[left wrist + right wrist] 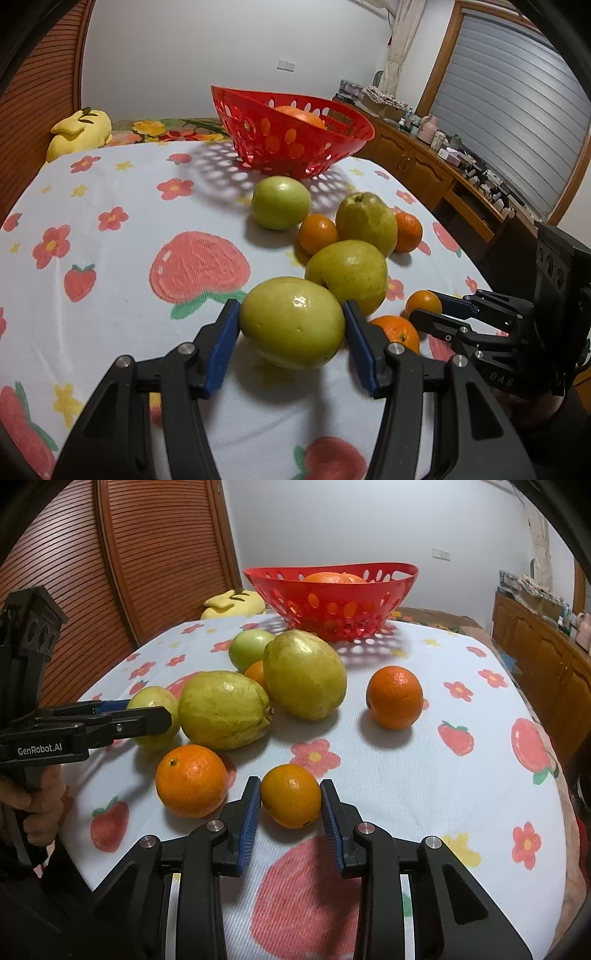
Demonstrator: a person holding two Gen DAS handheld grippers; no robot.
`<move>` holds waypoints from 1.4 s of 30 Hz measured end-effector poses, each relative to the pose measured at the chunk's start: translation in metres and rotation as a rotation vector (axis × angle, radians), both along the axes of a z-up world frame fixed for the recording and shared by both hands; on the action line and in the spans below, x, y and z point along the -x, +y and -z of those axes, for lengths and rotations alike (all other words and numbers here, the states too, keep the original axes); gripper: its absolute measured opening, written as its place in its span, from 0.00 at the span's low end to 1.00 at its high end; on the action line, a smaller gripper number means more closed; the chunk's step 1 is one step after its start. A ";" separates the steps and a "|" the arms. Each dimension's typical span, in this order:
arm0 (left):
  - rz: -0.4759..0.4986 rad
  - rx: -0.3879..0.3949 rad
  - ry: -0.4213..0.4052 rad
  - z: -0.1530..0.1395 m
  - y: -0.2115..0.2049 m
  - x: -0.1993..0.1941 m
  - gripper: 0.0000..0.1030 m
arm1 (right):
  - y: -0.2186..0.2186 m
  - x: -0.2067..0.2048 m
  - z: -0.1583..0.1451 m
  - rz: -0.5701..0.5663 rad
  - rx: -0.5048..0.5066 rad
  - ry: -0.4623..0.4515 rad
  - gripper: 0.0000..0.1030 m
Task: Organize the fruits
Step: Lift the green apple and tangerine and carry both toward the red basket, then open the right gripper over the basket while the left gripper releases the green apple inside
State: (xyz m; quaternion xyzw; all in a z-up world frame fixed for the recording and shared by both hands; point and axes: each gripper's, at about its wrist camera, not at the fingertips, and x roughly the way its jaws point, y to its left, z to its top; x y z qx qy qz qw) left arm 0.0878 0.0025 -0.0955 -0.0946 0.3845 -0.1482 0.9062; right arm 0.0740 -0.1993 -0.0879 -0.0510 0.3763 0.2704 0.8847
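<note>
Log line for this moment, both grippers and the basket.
left gripper: around green fruit on cloth | right gripper: around small orange on cloth | red basket: holds one orange

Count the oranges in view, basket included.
5 oranges. One in the red basket; one between the right gripper's fingers; one just left of it; one alone at right; one half-hidden behind the green fruits. The basket may hide more.

Bright overhead room light throws the red basket's (291, 133) dotted shadow forward onto the cloth (122, 192), glints off the nearest green fruit (291, 328); fisheye bends edges, corners go black.
</note>
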 end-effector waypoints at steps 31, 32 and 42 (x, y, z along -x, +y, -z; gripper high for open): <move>0.003 -0.032 -0.170 -0.081 -0.006 -0.049 0.53 | 0.008 -0.054 -0.091 -0.037 -0.006 -0.167 0.30; 0.003 -0.033 -0.172 -0.082 -0.006 -0.050 0.53 | 0.008 -0.055 -0.092 -0.037 -0.007 -0.169 0.30; 0.013 -0.031 -0.196 -0.091 -0.006 -0.063 0.53 | 0.014 -0.078 -0.108 -0.049 -0.003 -0.174 0.30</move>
